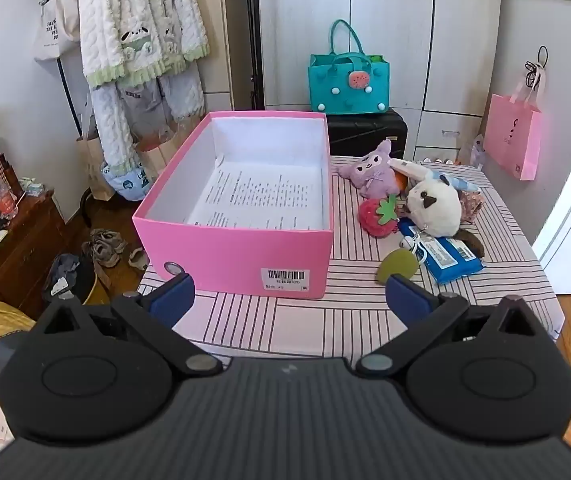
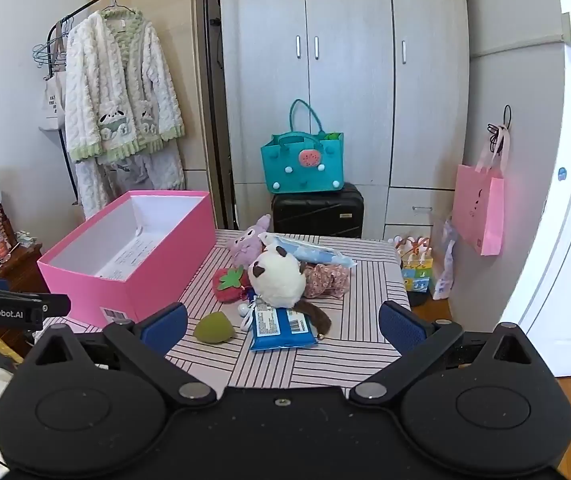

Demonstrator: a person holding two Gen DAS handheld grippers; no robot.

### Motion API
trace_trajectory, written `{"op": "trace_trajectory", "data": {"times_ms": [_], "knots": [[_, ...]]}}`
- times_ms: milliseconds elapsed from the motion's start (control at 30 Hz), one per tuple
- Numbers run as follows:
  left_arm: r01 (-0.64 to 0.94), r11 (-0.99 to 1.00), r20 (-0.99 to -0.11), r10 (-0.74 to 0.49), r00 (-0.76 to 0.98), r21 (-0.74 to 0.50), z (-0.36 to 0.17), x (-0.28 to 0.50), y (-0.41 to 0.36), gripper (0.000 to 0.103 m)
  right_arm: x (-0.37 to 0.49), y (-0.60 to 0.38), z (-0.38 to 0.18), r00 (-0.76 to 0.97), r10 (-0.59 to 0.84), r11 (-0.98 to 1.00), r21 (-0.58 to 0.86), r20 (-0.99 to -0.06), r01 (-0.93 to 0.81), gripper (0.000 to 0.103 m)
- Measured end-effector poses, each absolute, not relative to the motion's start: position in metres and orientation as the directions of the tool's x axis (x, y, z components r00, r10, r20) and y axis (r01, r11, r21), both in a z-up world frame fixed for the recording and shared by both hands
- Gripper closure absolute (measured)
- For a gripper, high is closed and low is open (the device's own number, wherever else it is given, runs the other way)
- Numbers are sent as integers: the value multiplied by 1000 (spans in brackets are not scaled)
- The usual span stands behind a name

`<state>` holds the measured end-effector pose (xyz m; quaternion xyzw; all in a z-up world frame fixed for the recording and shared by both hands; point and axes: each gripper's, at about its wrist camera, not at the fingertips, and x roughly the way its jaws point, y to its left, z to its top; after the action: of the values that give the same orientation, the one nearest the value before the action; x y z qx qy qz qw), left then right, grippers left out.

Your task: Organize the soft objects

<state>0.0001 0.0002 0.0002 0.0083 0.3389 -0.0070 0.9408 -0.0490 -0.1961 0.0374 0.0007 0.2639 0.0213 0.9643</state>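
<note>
A pink box (image 1: 245, 256) (image 2: 125, 280) with white walls and a printed sheet inside stands open on the striped table (image 1: 325, 328) (image 2: 365, 344). To its right lie soft things: a purple plush (image 1: 375, 170) (image 2: 245, 244), a white panda plush (image 1: 433, 206) (image 2: 277, 280), a red strawberry (image 1: 379, 216) (image 2: 227, 284), a green sponge (image 1: 399, 266) (image 2: 213, 328), a blue tissue pack (image 1: 451, 258) (image 2: 281, 328) and a floral scrunchie (image 2: 327, 280). My left gripper (image 1: 291, 304) hovers open before the box. My right gripper (image 2: 283, 326) hovers open before the pile. Neither holds anything.
A teal bag (image 1: 347, 80) (image 2: 303, 164) sits on a black suitcase (image 2: 317, 210) behind the table. A pink paper bag (image 1: 513, 140) (image 2: 479, 208) hangs on the right. A clothes rack with a white robe (image 2: 121, 88) stands at the left, with shoes (image 1: 103, 246) on the floor.
</note>
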Motion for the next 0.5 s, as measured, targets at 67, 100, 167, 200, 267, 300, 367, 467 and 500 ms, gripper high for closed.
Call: {"op": "trace_trajectory", "data": {"times_ms": [67, 100, 167, 200, 267, 300, 367, 467, 500], "knots": [[19, 1000, -634, -12, 773, 4, 0, 0, 1, 0, -49, -195, 36, 864, 42, 999, 11, -502, -42, 0], [20, 1000, -634, -12, 773, 6, 0, 0, 1, 0, -49, -195, 36, 868, 36, 999, 4, -496, -39, 0], [18, 1000, -635, -7, 773, 11, 0, 1, 0, 0, -49, -194, 35, 867, 40, 999, 6, -497, -43, 0], [18, 1000, -634, -7, 773, 11, 0, 1, 1, 0, -50, -193, 34, 866, 43, 999, 8, -499, -45, 0], [19, 1000, -636, -5, 772, 14, 0, 1, 0, 0, -49, -193, 34, 864, 44, 999, 6, -502, -48, 0], [19, 1000, -635, -4, 772, 16, -2, 0, 2, 0, -49, -193, 35, 864, 44, 999, 4, -502, -49, 0], [18, 1000, -637, -3, 770, 17, -2, 1, 2, 0, -53, -193, 33, 864, 45, 999, 3, -502, -51, 0], [18, 1000, -638, -3, 770, 17, -3, 2, 3, 0, -52, -192, 35, 863, 44, 999, -6, -503, -54, 0], [18, 1000, -638, -2, 770, 17, -3, 2, 3, 0, -50, -191, 33, 862, 42, 998, -13, -505, -56, 0]]}}
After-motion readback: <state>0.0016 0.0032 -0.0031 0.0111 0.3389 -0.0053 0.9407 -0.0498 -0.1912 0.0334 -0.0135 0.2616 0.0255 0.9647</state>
